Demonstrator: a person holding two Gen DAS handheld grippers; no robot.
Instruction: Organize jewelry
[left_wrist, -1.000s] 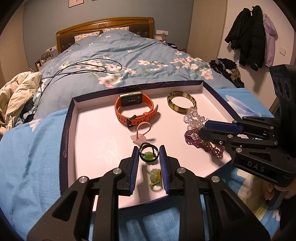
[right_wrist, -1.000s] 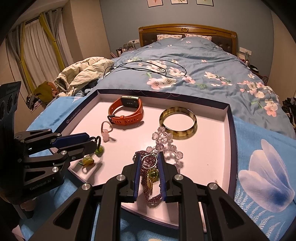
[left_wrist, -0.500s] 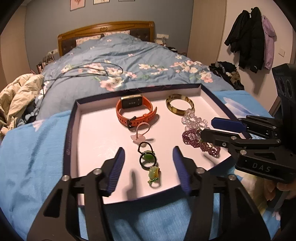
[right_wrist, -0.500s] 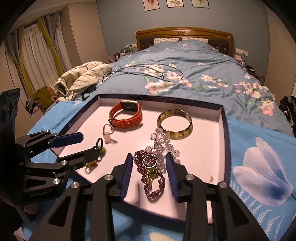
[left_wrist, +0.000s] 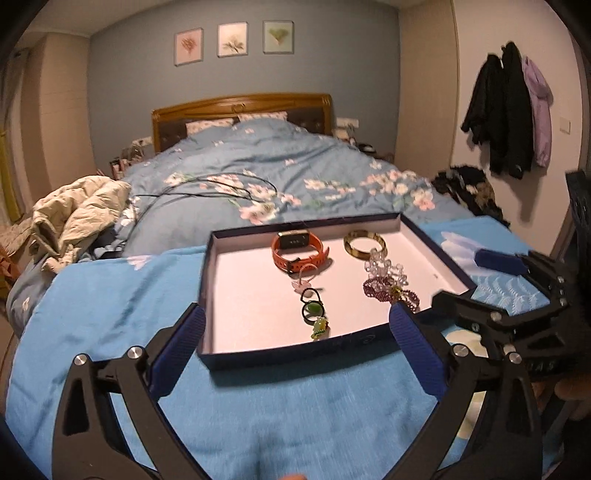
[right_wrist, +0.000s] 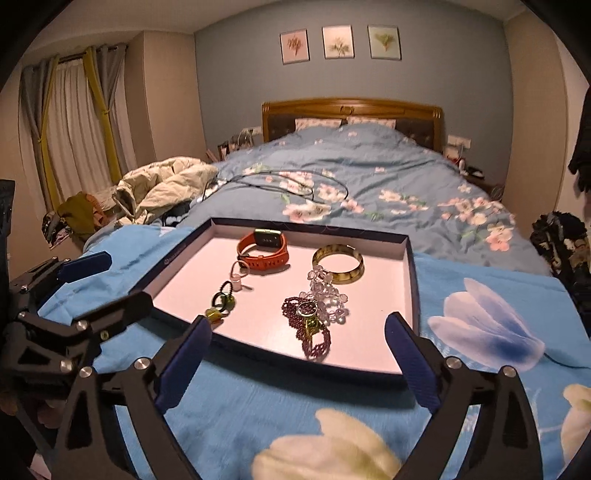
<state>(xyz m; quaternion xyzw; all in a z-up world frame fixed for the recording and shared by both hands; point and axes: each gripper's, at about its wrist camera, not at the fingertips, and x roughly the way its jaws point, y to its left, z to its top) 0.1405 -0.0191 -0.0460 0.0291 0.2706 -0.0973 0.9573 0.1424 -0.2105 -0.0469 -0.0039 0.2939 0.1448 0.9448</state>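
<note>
A dark blue tray (left_wrist: 280, 356) (right_wrist: 413, 273) with a pale pink floor sits on a blue blanket. It holds an orange watch (left_wrist: 300, 249) (right_wrist: 263, 249), a tortoiseshell bangle (left_wrist: 364, 243) (right_wrist: 338, 264), a clear bead bracelet (left_wrist: 386, 267) (right_wrist: 327, 293), a purple bead bracelet (left_wrist: 391, 293) (right_wrist: 314, 332), a pink charm ring (left_wrist: 303, 280) (right_wrist: 238, 275), a black ring with a green stone (left_wrist: 313, 310) (right_wrist: 223, 301) and a yellow-green ring (left_wrist: 319, 326) (right_wrist: 215, 314). My left gripper (left_wrist: 295, 350) is open wide and empty, in front of the tray. My right gripper (right_wrist: 297, 360) is open wide and empty, also in front of it.
A bed with a floral blue duvet (left_wrist: 266, 170) and a black cable (left_wrist: 207, 186) lies behind the tray. A crumpled beige quilt (left_wrist: 77, 218) lies at the left. Coats (left_wrist: 506, 110) hang on the right wall.
Both grippers opened, released the rings they pinched, and pulled back and up out of the tray. The jewelry now lies in the tray.
</note>
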